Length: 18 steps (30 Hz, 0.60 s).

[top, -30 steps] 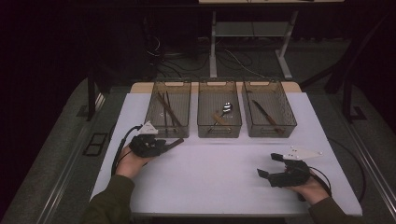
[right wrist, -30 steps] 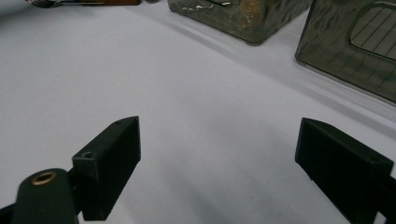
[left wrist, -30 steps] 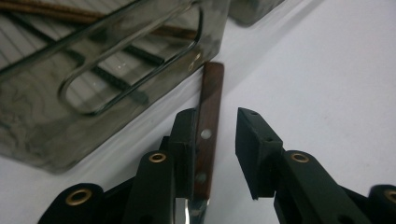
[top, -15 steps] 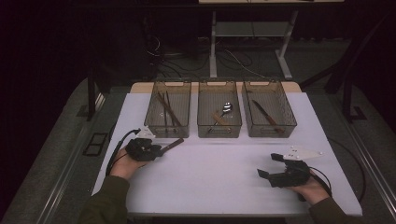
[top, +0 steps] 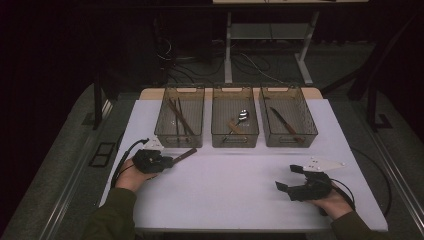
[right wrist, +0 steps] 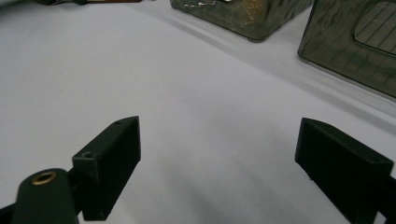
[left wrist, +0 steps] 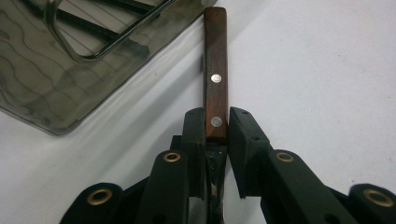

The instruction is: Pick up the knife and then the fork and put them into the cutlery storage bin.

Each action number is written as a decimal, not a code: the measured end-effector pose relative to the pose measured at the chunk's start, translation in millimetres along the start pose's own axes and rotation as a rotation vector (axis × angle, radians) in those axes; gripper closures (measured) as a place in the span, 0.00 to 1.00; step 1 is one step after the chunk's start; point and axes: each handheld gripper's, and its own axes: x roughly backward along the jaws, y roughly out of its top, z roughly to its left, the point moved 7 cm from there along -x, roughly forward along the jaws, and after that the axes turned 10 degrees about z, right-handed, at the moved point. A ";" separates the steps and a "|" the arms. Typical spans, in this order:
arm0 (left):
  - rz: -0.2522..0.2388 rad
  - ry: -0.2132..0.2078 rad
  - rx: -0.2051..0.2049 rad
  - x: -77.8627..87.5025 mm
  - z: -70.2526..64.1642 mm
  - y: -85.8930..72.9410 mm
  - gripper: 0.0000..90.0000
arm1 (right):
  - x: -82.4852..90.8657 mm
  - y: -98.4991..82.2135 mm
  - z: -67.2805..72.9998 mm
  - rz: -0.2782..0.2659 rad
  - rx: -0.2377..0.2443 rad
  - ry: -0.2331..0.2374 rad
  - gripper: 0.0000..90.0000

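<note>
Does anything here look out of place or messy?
One thing: a wooden-handled utensil sits outside the three bins, clamped in the left tool just in front of the left bin, where the other cutlery lies sorted. The tool's jaws have just been closing on it. Nothing looks spilled or broken.

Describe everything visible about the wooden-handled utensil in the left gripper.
The utensil has a dark reddish-brown wooden handle with two round metal rivets; a dark metal part runs back between the jaws, its working end hidden. The left gripper, whose jaws have just been closing, has its pads at both sides of the handle. In the high view the handle juts toward the left basket, close above the white table.
</note>
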 end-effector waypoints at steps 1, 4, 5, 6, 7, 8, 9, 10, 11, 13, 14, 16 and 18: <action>0.000 -0.001 -0.001 0.1 0.0 0.0 0.86 | 0.1 0.0 0.1 0.000 0.001 0.000 0.15; 0.001 -0.001 -0.007 0.4 -0.1 0.2 0.86 | 0.2 0.2 0.5 -0.001 0.002 0.002 0.15; 0.003 -0.001 -0.007 0.7 -0.3 0.2 0.86 | 0.2 0.5 0.5 -0.003 0.006 0.001 0.15; 0.007 -0.004 -0.002 1.1 -0.6 0.4 0.86 | 0.3 0.4 0.4 -0.001 0.008 0.001 0.15; 0.013 -0.010 -0.006 1.7 -1.5 0.1 0.86 | 0.5 0.5 0.3 0.000 0.009 -0.002 0.15; 0.015 -0.013 -0.011 1.6 -2.9 0.4 0.86 | 0.8 0.7 0.3 -0.001 0.006 0.002 0.15; 0.017 -0.023 -0.016 1.7 -4.6 0.8 0.86 | 1.4 1.3 0.4 -0.007 0.002 0.007 0.15; 0.018 -0.029 -0.013 1.6 -6.8 1.8 0.86 | 2.0 2.0 0.5 -0.014 0.000 0.008 0.15; 0.023 -0.034 -0.024 1.8 -8.9 2.5 0.86 | 2.4 2.8 0.3 -0.020 0.002 0.006 0.15; 0.026 -0.046 -0.043 2.8 -13.7 5.3 0.86 | 2.8 3.9 1.2 -0.022 0.001 0.018 0.15; 0.026 -0.051 -0.053 3.5 -16.2 7.0 0.86 | 2.6 3.8 1.7 -0.016 0.003 0.019 0.15; 0.015 -0.069 -0.068 4.5 -21.9 11.1 0.86 | 1.6 3.6 2.8 0.000 0.027 0.022 0.15; 0.006 -0.097 -0.086 6.3 -29.4 15.6 0.86 | 0.9 4.4 5.0 0.016 0.052 0.034 0.15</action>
